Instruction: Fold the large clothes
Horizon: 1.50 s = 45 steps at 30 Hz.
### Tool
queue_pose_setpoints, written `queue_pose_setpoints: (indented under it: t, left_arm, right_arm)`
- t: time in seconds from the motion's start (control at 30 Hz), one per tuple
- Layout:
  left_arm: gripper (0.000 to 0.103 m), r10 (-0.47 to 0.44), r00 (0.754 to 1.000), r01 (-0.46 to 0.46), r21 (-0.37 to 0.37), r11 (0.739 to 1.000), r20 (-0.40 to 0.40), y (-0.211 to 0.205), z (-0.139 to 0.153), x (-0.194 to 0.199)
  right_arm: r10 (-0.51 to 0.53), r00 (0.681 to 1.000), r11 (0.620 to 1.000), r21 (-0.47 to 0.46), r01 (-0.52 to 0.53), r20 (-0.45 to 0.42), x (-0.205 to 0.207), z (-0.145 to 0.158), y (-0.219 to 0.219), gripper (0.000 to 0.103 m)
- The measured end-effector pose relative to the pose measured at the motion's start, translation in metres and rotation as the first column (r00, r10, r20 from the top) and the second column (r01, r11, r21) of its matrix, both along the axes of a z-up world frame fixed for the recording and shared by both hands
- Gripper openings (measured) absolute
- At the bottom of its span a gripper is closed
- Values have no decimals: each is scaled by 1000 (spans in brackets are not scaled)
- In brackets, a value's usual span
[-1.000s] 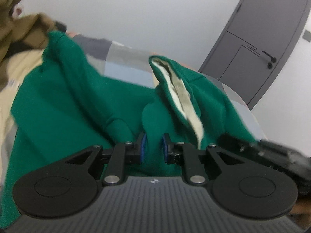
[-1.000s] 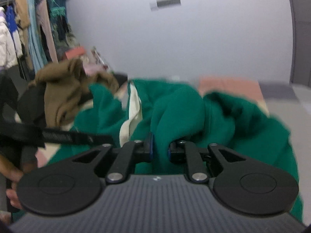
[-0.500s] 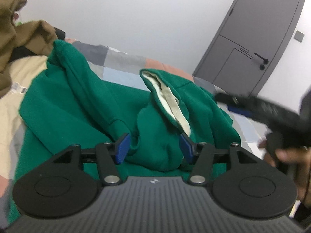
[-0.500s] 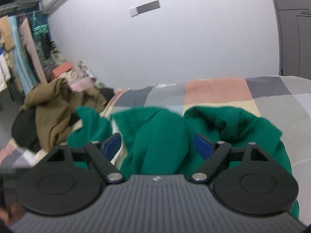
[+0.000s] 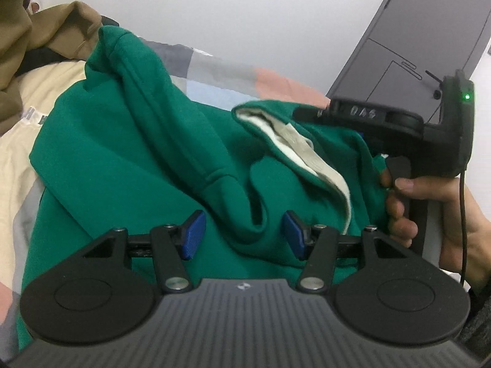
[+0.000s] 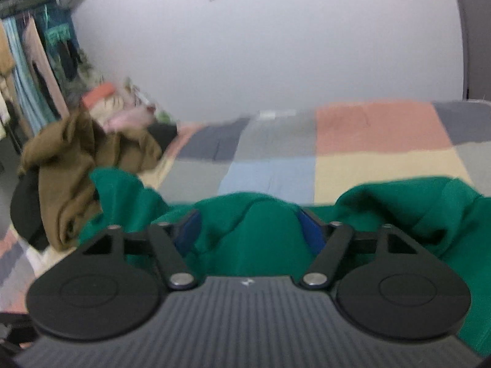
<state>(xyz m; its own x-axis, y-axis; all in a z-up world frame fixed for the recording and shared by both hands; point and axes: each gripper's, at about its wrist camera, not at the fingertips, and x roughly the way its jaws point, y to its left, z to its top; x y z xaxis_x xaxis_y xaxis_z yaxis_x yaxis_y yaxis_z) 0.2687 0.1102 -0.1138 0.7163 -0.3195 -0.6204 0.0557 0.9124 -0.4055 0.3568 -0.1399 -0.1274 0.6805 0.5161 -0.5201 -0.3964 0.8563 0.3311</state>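
A large green hoodie point(image 5: 122, 159) lies crumpled on the bed, its hood showing a cream lining point(image 5: 307, 153). My left gripper point(image 5: 243, 234) is open just above it, with a loose green fold rising between the blue pads and not pinched. My right gripper point(image 6: 248, 230) hovers over another part of the hoodie point(image 6: 414, 205). Its jaws are closing around a green hump that stands between them, with no firm pinch visible. In the left wrist view a person's hand point(image 5: 429, 196) holds the right gripper's handle at the right, beside the hood.
A brown garment point(image 6: 73, 159) is heaped at the hoodie's left, also seen in the left wrist view point(image 5: 46, 36), over a cream cloth point(image 5: 24, 107). The patchwork bedcover point(image 6: 368, 141) stretches beyond. A clothes rack point(image 6: 36, 61) stands far left, a grey door point(image 5: 414, 30) right.
Both grippers were shut on green fabric a second ago and have let it go. The right gripper has swung sideways, now showing more bedcover, and appears with its hand in the left wrist view.
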Motion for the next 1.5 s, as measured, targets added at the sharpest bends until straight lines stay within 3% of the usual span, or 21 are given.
queue_pose_setpoints:
  t: [0.07, 0.13, 0.27, 0.4, 0.5, 0.63, 0.77, 0.93, 1.07, 1.17, 1.3, 1.37, 1.5]
  left_arm:
    - [62, 1, 1000, -1, -8, 1000, -4, 2, -1, 2]
    - [62, 3, 1000, -3, -1, 1000, -1, 2, 0, 1]
    - [62, 17, 999, -18, 20, 1000, 32, 6, 10, -8]
    - [62, 83, 993, -82, -11, 997, 81, 25, 30, -23]
    - [62, 165, 978, -156, -81, 984, 124, 50, 46, -37]
    - [62, 263, 956, -243, -151, 958, 132, 78, 61, -55]
    - [62, 280, 949, -253, -177, 951, 145, 87, 72, -74]
    - [62, 216, 968, -193, -166, 967, 131, 71, 73, -89]
    - [62, 161, 982, -147, -133, 980, 101, 53, 66, -88]
    - [62, 140, 987, -129, -129, 983, 75, 45, 61, -81]
    - [62, 100, 994, -93, -128, 987, 46, 39, 52, -63]
    - [63, 85, 996, -81, -140, 987, 22, 39, 48, -51]
    - [63, 29, 1000, -29, -143, 989, -1, 38, 41, -25]
  right_arm:
    - [-7, 999, 999, -43, 6, -36, 2, -5, 5, 37]
    - [-2, 1000, 997, -82, 0, -25, -2, -4, 7, 25]
    - [37, 998, 998, -60, -35, 42, -26, 16, -3, 14]
    - [94, 988, 995, 5, -96, 124, -65, 52, -22, 13]
    - [149, 970, 985, 58, -162, 190, -101, 80, -36, 13]
    - [258, 935, 960, 44, -276, 245, -158, 104, -50, 12]
    - [393, 885, 917, -28, -399, 251, -213, 101, -51, 12]
    - [514, 845, 855, -165, -491, 148, -263, 70, -44, 12]
    - [507, 862, 834, -263, -485, 17, -271, 43, -39, 12]
    - [484, 873, 832, -274, -482, -67, -264, 36, -40, 16]
    - [459, 883, 861, -199, -469, -98, -255, 41, -57, 32]
    - [453, 886, 874, -146, -464, -103, -256, 42, -66, 35]
    - [392, 914, 917, -31, -397, -100, -243, 38, -91, 48]
